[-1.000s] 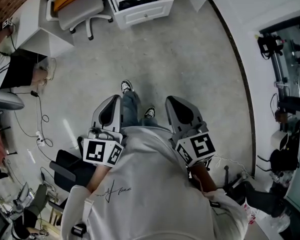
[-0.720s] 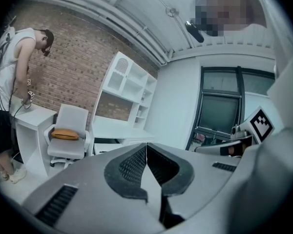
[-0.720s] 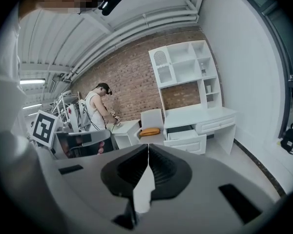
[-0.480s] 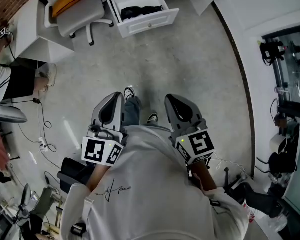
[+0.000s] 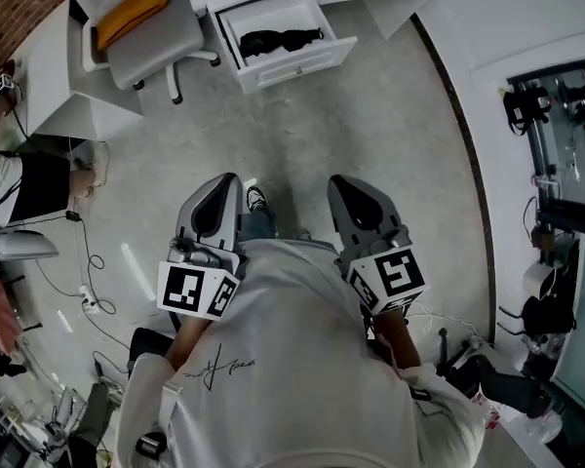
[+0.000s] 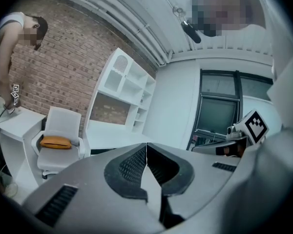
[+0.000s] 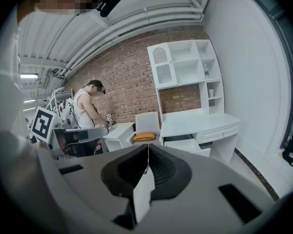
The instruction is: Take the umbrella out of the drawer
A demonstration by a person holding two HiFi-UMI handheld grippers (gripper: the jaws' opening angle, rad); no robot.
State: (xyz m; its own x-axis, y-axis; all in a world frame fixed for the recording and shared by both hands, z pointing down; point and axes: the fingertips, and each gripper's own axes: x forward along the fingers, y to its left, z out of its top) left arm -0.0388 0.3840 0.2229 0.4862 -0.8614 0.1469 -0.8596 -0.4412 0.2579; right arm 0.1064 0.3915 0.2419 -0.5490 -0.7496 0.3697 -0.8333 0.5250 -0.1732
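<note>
A black folded umbrella (image 5: 281, 39) lies inside the open white drawer (image 5: 302, 64) of the desk, at the top of the head view. Both grippers are held in front of the person's chest, far short of the drawer. My left gripper (image 5: 225, 177) is shut with nothing in it, its jaws meeting in a thin line (image 6: 146, 145). My right gripper (image 5: 340, 179) is shut and empty too (image 7: 147, 149). In the right gripper view the open drawer (image 7: 189, 145) shows beyond the jaws; the umbrella is not visible there.
A white office chair (image 5: 146, 27) with an orange cushion (image 5: 132, 6) stands left of the drawer. A second person (image 7: 88, 111) stands at a white side table (image 5: 63, 76) by the brick wall. Cables (image 5: 83, 252) trail on the floor at left. Racked equipment (image 5: 556, 164) lines the right wall.
The drawer, chair and desk have slid lower in the head view and more of the drawer's inside shows, as the person walks towards them. Both grippers stay shut in front of the chest.
</note>
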